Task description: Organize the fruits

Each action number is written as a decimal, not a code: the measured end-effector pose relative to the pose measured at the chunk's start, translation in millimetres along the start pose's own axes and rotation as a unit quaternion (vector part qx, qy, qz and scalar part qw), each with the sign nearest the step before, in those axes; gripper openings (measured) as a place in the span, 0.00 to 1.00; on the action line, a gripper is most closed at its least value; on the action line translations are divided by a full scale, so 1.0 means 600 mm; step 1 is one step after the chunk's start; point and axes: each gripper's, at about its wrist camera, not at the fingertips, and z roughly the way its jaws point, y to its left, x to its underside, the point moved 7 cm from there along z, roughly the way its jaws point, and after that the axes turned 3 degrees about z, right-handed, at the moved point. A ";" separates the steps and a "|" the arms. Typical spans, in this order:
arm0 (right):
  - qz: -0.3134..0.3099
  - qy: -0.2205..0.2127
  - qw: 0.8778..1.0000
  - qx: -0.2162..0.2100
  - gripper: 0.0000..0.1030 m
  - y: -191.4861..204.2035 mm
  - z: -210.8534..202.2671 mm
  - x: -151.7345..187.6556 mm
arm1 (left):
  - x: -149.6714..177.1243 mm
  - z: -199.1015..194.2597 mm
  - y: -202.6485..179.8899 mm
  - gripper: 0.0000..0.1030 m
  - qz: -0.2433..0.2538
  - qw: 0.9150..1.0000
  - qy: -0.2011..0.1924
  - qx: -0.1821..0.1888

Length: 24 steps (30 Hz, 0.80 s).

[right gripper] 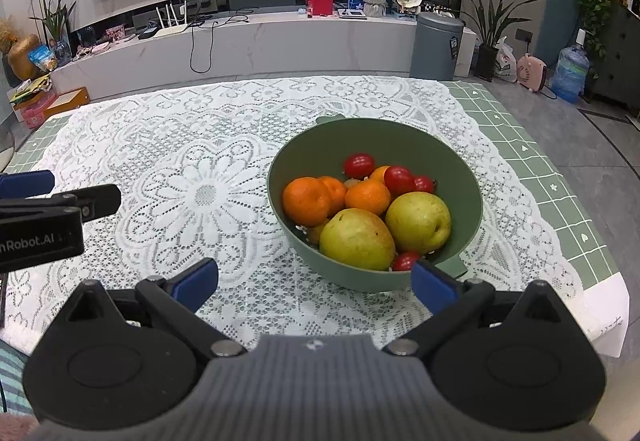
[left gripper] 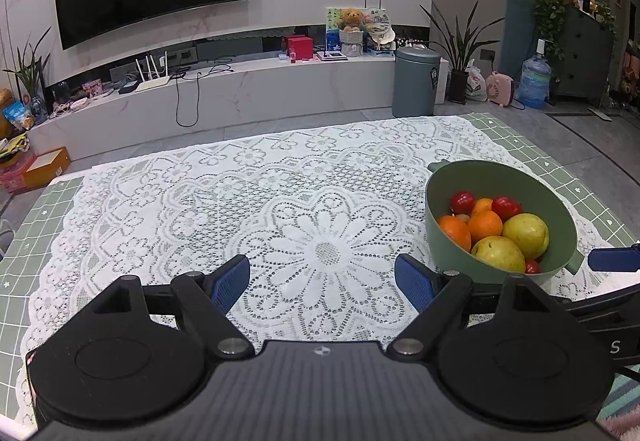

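Observation:
A green bowl (right gripper: 460, 177) (left gripper: 436, 201) stands on the white lace cloth, right of the table's middle. It holds two yellow-green pears (right gripper: 356, 239) (right gripper: 418, 221), several oranges (right gripper: 306, 201) and several small red tomatoes (right gripper: 359, 165). My right gripper (right gripper: 316, 281) is open just in front of the bowl's near rim, nothing between its blue pads. My left gripper (left gripper: 322, 279) is open over the bare lace, left of the bowl. The left gripper's side shows in the right wrist view (right gripper: 60, 201); a blue fingertip of the right gripper (left gripper: 614, 259) shows at the left view's right edge.
The lace cloth (left gripper: 280, 201) lies over a green checked table cover (right gripper: 540, 169). Beyond the far table edge are a grey floor, a grey bin (left gripper: 416, 81), a low white TV bench (left gripper: 240, 89) and potted plants. A paper sheet (right gripper: 608, 317) lies at the table's right front corner.

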 end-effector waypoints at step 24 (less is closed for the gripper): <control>-0.001 0.005 1.000 0.000 0.96 0.003 0.005 0.004 | 0.001 0.000 0.003 0.93 -0.004 1.000 0.003 -0.003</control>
